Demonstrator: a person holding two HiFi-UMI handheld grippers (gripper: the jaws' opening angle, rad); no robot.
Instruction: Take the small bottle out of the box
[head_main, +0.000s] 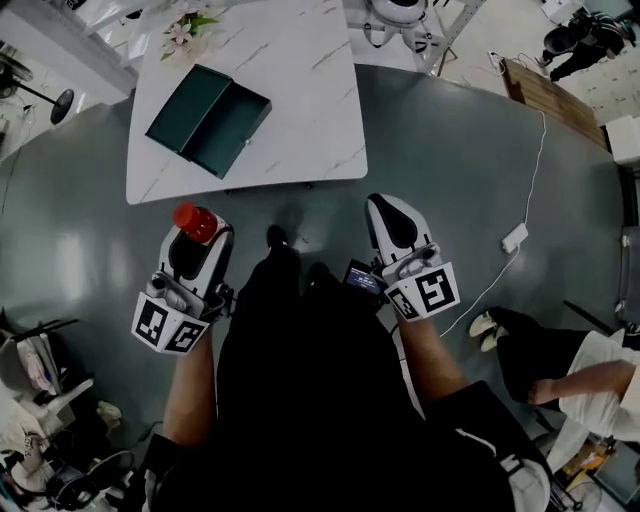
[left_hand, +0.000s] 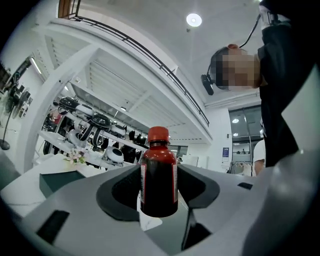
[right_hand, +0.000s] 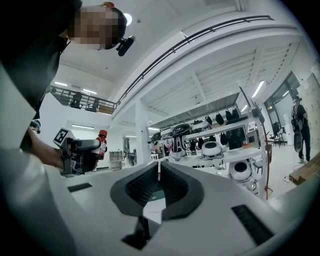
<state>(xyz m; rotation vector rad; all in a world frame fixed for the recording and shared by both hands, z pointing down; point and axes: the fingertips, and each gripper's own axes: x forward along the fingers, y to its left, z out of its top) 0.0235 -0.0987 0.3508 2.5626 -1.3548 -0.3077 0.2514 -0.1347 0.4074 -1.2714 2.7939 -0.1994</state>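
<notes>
two grippers, one bottle: the small bottle is out of the box and held clear of it.

the left gripper (head_main: 200, 238) is clamped round the body of the small bottle (left_hand: 159, 175), red cap up, a hold low on the sides that probably keeps it upright and steady. the bottle hangs over the grey floor (head_main: 450, 150), close in front of the person and well apart from the table (head_main: 300, 150). the box (head_main: 208, 120) lies opened flat on that table, and no bottle shows in its dark halves. the right gripper (head_main: 392, 215) has its jaws drawn together on nothing, seemingly idle because one grip is enough for so light a thing. by this layout the removal looks done.
</notes>
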